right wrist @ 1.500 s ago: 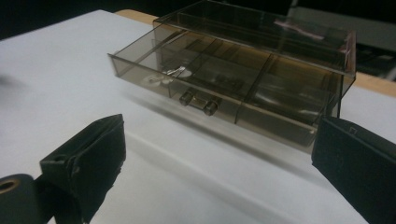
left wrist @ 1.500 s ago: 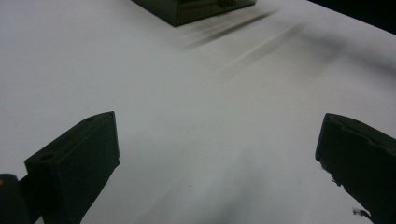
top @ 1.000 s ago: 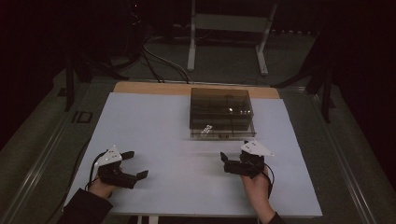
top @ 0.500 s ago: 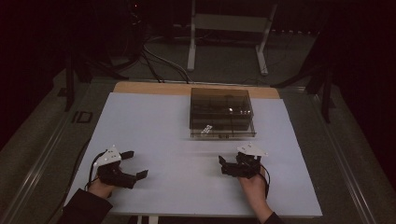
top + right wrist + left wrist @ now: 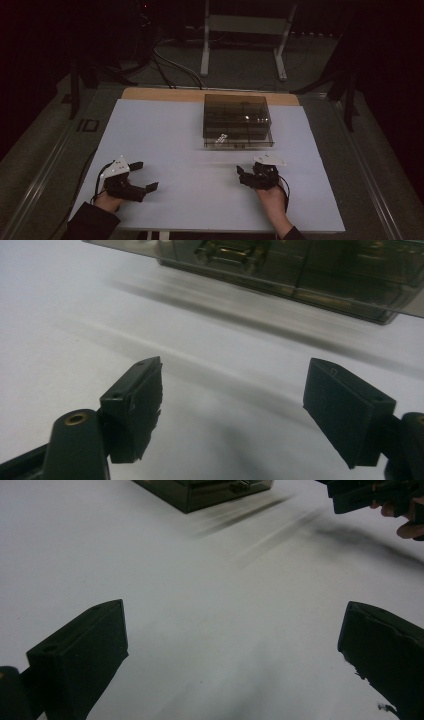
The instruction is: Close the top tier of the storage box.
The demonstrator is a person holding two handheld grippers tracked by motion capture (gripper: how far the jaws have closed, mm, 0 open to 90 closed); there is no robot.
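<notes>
At the near left of the white table [image 5: 165, 135], the left gripper [image 5: 144, 176] sits low in the person's left hand [image 5: 106, 201], its jaws spread wide with nothing between them. In the left gripper view the two black jaws stand far apart over bare tabletop, and no object touches either one. Whether their tips rest on the surface or hang just above it is hard to tell from these angles.

Toward the far middle of the table stands a dark, see-through plastic box [image 5: 237, 120] with its lid down and a latch on its near side; small parts inside are too dim to name.

At the near right, just in front of that box, the right gripper [image 5: 243, 176] is held in the right hand [image 5: 271, 196]. Its jaws are also parted and empty, pointing at the box's latch side in the right gripper view, well short of touching it.
</notes>
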